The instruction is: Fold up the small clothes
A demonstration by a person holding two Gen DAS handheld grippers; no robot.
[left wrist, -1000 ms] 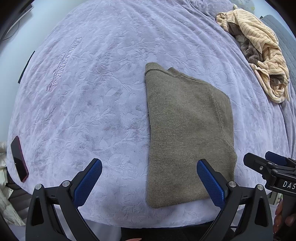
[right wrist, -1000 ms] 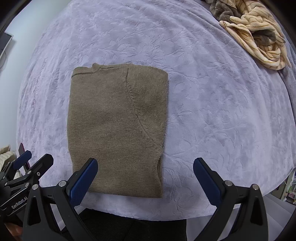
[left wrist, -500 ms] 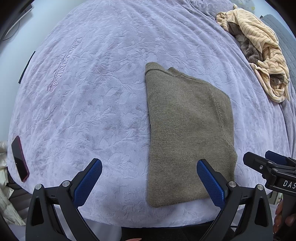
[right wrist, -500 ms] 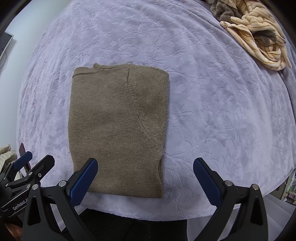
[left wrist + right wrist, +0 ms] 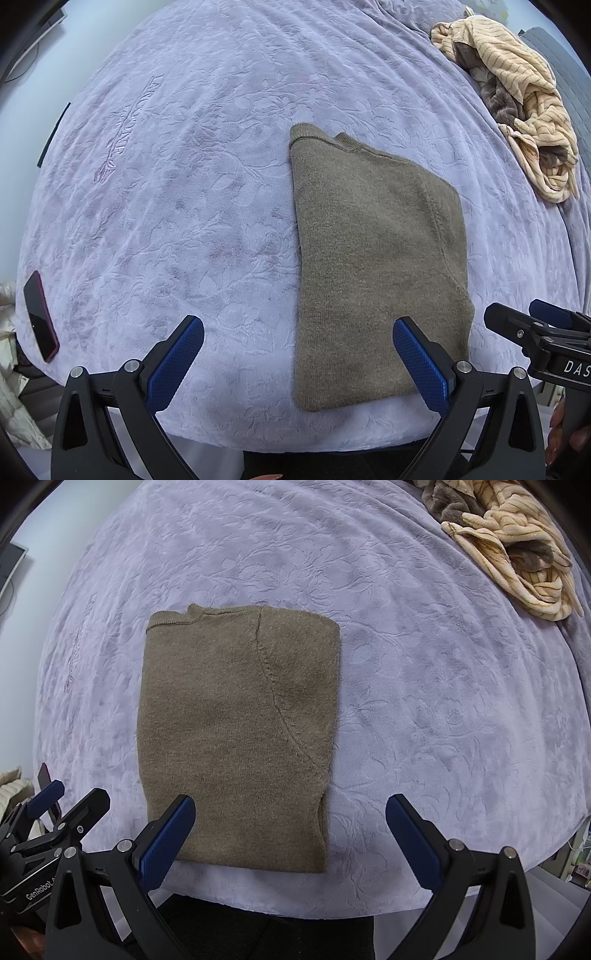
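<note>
Knitwear filled the left wrist view: we saw an olive-brown sweater (image 5: 376, 266) lying folded into a flat rectangle on the lilac embossed blanket (image 5: 184, 184), its near edge close to the blanket's front edge. Our left gripper (image 5: 297, 356) hung above the blanket with its blue-padded fingers (image 5: 173, 362) spread wide and nothing between them; the right-hand finger overlapped the sweater's near right corner in the picture, though we could not tell whether it touched. Far right and well apart from the sweater lay a crumpled cream striped garment (image 5: 524, 110). A dark phone (image 5: 40, 321) sat at the blanket's left edge. Our right gripper (image 5: 535, 332) poked in at the lower right.

From the right wrist view, we saw the sweater (image 5: 236, 738) left of centre, a curved sleeve seam running down its right half. Our right gripper (image 5: 290, 834) was released too, fingers (image 5: 413, 842) wide apart and empty, the left one over the sweater's near left corner. The striped garment (image 5: 517, 554) lay at the top right.
</note>
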